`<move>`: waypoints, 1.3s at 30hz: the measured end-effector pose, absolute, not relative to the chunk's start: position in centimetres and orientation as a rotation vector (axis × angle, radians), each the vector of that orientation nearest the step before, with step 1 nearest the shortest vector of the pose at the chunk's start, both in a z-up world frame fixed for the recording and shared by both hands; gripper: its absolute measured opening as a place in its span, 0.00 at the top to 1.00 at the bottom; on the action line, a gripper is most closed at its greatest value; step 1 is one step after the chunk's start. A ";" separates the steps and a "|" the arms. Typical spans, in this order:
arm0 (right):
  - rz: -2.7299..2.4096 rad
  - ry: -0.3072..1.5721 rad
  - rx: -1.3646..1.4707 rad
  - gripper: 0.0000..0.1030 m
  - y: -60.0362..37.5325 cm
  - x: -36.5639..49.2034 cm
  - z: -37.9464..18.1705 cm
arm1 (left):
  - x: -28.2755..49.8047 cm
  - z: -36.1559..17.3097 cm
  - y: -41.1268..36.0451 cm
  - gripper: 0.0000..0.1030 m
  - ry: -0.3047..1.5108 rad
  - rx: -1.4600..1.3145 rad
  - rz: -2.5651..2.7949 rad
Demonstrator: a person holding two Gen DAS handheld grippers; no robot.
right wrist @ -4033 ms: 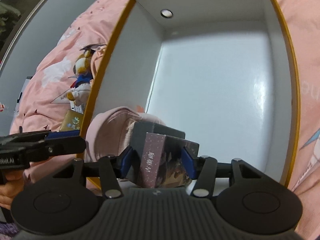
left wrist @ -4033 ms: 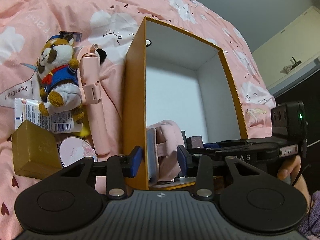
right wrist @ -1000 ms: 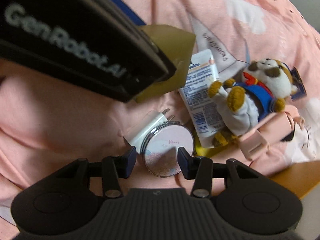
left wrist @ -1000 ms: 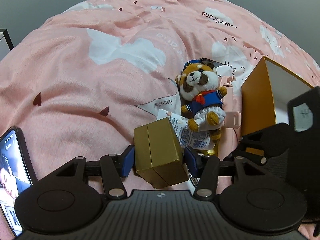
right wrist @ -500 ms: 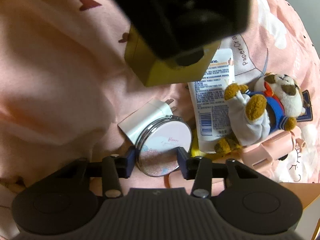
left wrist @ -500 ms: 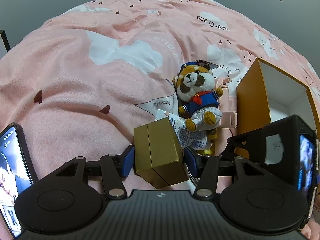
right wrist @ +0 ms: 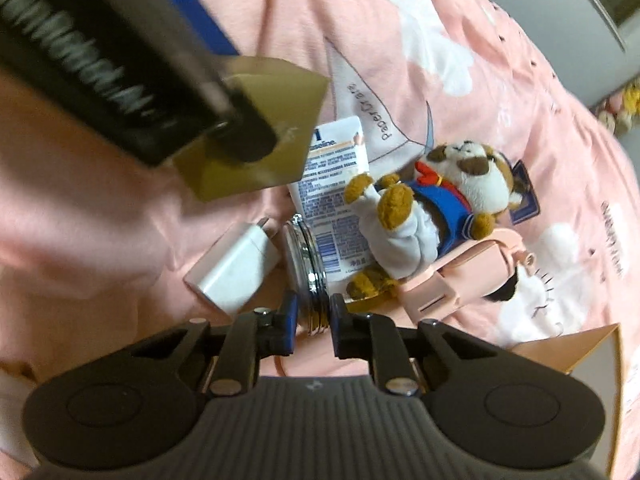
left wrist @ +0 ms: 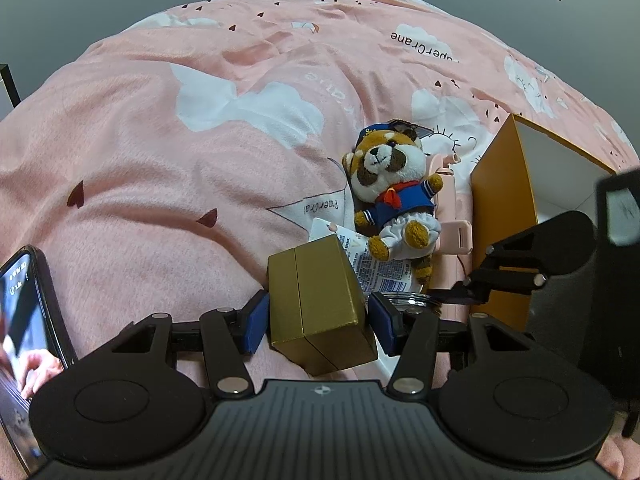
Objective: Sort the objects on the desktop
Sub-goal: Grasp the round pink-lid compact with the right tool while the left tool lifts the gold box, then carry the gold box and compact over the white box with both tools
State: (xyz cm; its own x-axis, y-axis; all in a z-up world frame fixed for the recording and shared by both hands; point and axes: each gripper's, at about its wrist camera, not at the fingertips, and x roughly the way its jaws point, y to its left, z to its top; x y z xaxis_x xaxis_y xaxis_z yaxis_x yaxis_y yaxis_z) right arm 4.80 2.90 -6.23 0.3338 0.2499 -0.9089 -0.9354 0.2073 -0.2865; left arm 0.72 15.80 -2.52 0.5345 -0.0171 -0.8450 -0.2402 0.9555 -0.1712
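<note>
Left wrist view: we see the left gripper (left wrist: 318,322) with its blue pads set against the two side faces of the gold box (left wrist: 320,304), which sits between them tilted and seemingly clear of the pink quilt (left wrist: 168,128); we judge the wide stance suits the box's breadth. Taking the gold box as landmark, the plush raccoon (left wrist: 394,196) lies just beyond it to the right, its legs on the white tube (left wrist: 376,266), with the pink case (left wrist: 454,220) beside the raccoon. Further right stands the orange box (left wrist: 502,208), open, its white interior mostly hidden by the right gripper's body, so we cannot tell its contents. A phone (left wrist: 24,344) sits at the left edge. Right wrist view: the right gripper (right wrist: 312,316) is closing, and the round compact (right wrist: 306,268), turned on edge, stands between its pads; we judge the narrow rim was chosen as the only graspable width. Below the gold box (right wrist: 256,136) here, the white charger (right wrist: 236,270) lies just left of the compact, touching or nearly so, and the white tube (right wrist: 332,200) runs between box and compact. A corner of the orange box (right wrist: 576,346) shows at the lower right, its inside unseen.
</note>
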 end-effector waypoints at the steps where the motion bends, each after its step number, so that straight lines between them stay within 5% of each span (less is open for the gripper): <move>1: 0.980 0.864 -1.002 0.82 3.0 5.2 -6.3 | 0.7 -2.5 15.8 0.40 1.002 -0.282 0.135; 10: 1.011 0.903 -0.899 0.79 2.9 6.8 -6.4 | 0.8 -2.7 15.6 0.40 1.008 -0.269 0.130; 19: 0.995 0.971 -0.635 0.87 0.0 7.3 -3.0 | 0.5 -2.3 15.1 0.40 0.985 -0.261 0.128; 39: 0.704 0.854 -0.097 0.87 -10.7 6.3 5.6 | 0.4 3.3 9.5 0.45 0.830 -0.281 -0.074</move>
State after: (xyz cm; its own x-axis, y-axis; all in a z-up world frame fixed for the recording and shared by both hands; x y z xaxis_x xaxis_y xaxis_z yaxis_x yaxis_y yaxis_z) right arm 6.32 -10.70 5.57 0.4483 0.5302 -0.7196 -0.6052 0.7725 0.1922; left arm 0.44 9.54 3.31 0.6746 -0.1741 -0.7173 -0.0446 0.9604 -0.2750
